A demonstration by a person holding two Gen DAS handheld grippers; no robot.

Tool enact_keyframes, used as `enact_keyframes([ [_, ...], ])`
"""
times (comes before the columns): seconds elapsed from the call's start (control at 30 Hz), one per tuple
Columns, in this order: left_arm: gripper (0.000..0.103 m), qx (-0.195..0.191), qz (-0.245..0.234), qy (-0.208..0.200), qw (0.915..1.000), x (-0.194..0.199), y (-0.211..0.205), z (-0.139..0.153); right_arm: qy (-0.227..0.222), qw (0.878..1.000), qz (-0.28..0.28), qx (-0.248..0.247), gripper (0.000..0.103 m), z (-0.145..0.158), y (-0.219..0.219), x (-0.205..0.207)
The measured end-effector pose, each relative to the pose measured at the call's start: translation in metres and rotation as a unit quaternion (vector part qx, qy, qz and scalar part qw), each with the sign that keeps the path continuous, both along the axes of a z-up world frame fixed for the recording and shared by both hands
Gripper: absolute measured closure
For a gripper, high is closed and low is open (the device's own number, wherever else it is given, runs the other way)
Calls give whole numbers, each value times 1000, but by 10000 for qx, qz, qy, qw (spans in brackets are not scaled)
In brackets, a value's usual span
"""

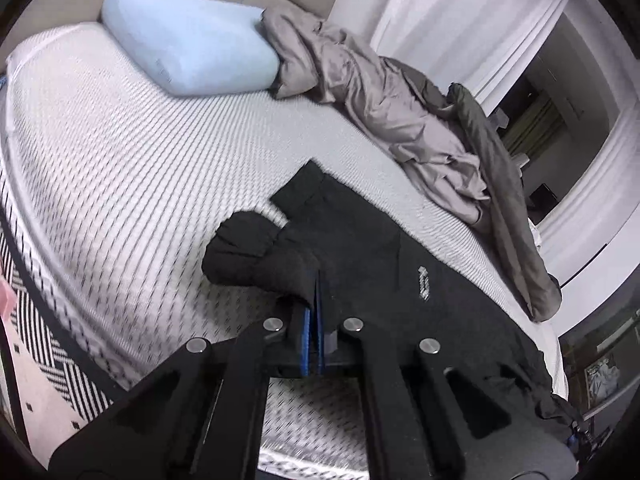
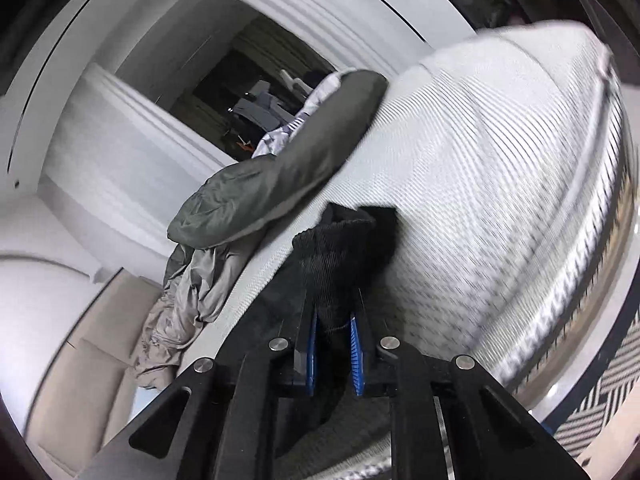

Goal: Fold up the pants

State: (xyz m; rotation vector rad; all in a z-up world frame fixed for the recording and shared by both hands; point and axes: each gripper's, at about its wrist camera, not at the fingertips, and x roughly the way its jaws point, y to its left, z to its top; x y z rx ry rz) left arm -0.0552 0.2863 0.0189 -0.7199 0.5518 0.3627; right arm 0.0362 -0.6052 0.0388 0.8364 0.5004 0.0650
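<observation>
Here, black pants spread on ribbed white mattress, clamped by left gripper and right gripper, grey duvet bunched beside pants.

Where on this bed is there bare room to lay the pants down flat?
Bare mattress lies between the blue pillow and the black pants. The far side is crowded by the rumpled grey duvet.

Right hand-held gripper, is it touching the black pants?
Touching. In the right wrist view, the right hand-held gripper has its blue pads pressed on a bunched fold of the black pants.
</observation>
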Motion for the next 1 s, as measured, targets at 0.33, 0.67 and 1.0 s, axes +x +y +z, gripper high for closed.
enact_keyframes([
  [0.33, 103, 351, 169, 437, 9983, 162, 33, 50, 230, 9953, -138, -936, 86, 80, 43, 184],
  [0.67, 35, 125, 337, 1103, 9932, 223, 66, 28, 980, 9774, 95, -1871, 18, 49, 71, 274],
  [1.0, 35, -527, 201, 1154, 9917, 163, 15, -9, 826, 9789, 575, -1777, 15, 23, 89, 183],
])
